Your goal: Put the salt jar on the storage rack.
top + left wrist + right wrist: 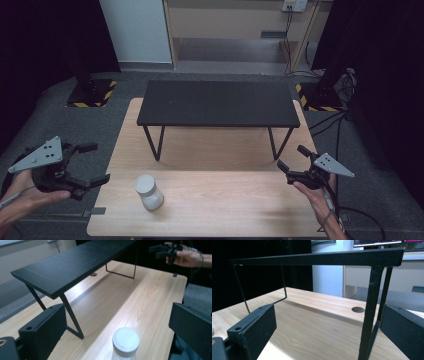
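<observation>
A small white jar with a round lid [148, 192] stands upright on the wooden table [225, 200], near its front left. My left gripper [92, 163] hovers off the table's left edge, open, its jaws spread wide toward the jar [125, 342], which sits between and beyond them. My right gripper [291, 158] is held at the table's right edge, open with nothing between its jaws, and it shows far off as the right gripper [165, 250] in a hand in the left gripper view. It faces the black shelf's leg [369, 315].
A low black shelf on thin metal legs [218, 102] stands across the back half of the table, with open space beneath it. A round cable hole [357, 309] sits in the tabletop behind it. Cables [345, 210] trail on the grey floor at the right.
</observation>
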Demonstrator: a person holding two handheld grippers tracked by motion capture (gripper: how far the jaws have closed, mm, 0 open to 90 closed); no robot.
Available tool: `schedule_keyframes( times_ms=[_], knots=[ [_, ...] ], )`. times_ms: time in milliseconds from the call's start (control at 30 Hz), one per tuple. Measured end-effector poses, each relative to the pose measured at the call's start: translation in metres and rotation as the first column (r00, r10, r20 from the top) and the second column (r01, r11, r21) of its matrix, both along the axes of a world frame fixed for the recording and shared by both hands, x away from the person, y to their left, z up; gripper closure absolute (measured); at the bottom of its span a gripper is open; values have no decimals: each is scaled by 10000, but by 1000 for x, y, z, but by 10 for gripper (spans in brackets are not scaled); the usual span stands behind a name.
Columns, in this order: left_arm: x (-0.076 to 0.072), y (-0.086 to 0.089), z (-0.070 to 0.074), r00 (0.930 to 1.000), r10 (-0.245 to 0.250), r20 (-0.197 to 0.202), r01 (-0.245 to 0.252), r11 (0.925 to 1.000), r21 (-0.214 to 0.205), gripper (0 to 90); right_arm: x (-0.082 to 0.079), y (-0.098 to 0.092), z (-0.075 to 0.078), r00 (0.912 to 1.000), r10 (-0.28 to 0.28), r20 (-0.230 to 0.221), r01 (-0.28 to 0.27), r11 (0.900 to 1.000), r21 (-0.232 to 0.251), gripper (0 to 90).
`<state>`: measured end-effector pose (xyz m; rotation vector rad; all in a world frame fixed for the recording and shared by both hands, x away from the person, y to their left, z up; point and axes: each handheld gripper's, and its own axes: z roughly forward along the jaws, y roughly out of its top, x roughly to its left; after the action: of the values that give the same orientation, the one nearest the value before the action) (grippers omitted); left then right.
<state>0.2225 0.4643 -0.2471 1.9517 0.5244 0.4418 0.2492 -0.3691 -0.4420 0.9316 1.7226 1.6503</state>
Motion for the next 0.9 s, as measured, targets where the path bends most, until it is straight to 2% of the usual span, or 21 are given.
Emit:
schedule_keyframes(
  times_ms=[267, 433, 600, 700, 800, 867, 900],
  knots=[
    [13, -2, -6, 9970, -603, -485, 620, 9974, 356, 18, -1, 2, 0, 9997, 110, 195, -110, 9999, 9, 11],
    [19, -5, -12, 9966, -564, -607, 593, 9972, 466, 20, -2, 2, 1, 9997, 85, 213, -86, 10000, 46, 12],
    [23, -13, -18, 9960, -568, -696, 630, 9940, 899, 22, -2, 2, 0, 9998, 80, 186, -82, 9999, 93, 14],
    [25, -18, -25, 9961, -568, -673, 640, 9919, 1098, 23, -2, 2, 1, 9998, 65, 186, -67, 9999, 95, 14],
    [27, -20, -32, 9957, -616, -694, 688, 9919, 1071, 25, -2, 2, 0, 9998, 68, 184, -70, 9999, 86, 15],
    [30, -24, -44, 9952, -667, -713, 742, 9914, 1081, 26, -2, 2, 0, 9998, 58, 168, -60, 9999, 82, 15],
    [30, -24, -44, 9952, -667, -713, 742, 9914, 1081, 29, -2, 2, 0, 9998, 58, 168, -60, 9999, 82, 15]
  ],
)
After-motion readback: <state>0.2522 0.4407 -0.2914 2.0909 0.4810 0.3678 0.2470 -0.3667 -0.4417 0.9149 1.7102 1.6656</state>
